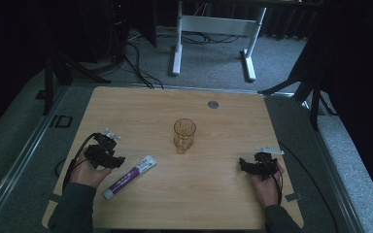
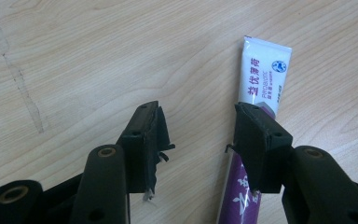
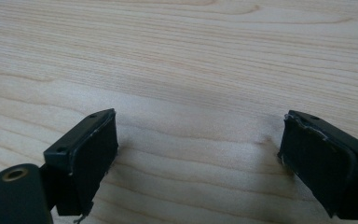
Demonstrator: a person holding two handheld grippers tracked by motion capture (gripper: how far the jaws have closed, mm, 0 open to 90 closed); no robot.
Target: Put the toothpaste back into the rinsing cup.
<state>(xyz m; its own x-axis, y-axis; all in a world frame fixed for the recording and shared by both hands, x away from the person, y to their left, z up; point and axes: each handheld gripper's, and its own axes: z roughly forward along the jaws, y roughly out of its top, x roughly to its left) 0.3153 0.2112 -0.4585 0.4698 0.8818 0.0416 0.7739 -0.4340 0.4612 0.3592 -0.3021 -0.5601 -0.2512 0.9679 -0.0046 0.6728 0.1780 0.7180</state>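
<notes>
The white and purple plastic toothpaste tube (image 1: pixel 129 177) lies flat on the pale wooden table (image 1: pixel 223 204), just beside the left gripper (image 1: pixel 118 161) on its inner side. In the left gripper view that gripper (image 2: pixel 199 128) has its jaws spread with bare wood between them, and the tube (image 2: pixel 263 79) runs under and past the right-hand jaw, its flat crimped end pointing away. So the left gripper is released and holds nothing.

By its look the tube is light and soft, with a slick skin; a hard squeeze at mid-body would likely dent it or let it slide. The firmer places to take hold should be near the cap end or across the flattened crimp, with the jaws set across its width.

Farther ahead of the left gripper, well apart from the tube, stands a clear amber drinking glass (image 1: pixel 184 135), fragile and easy to tip. The right gripper (image 1: pixel 245 166) rests well away, jaws wide and empty over bare wood (image 3: pixel 198 140). The tube's cap end lies near the table's near edge; there is open room around the glass.
</notes>
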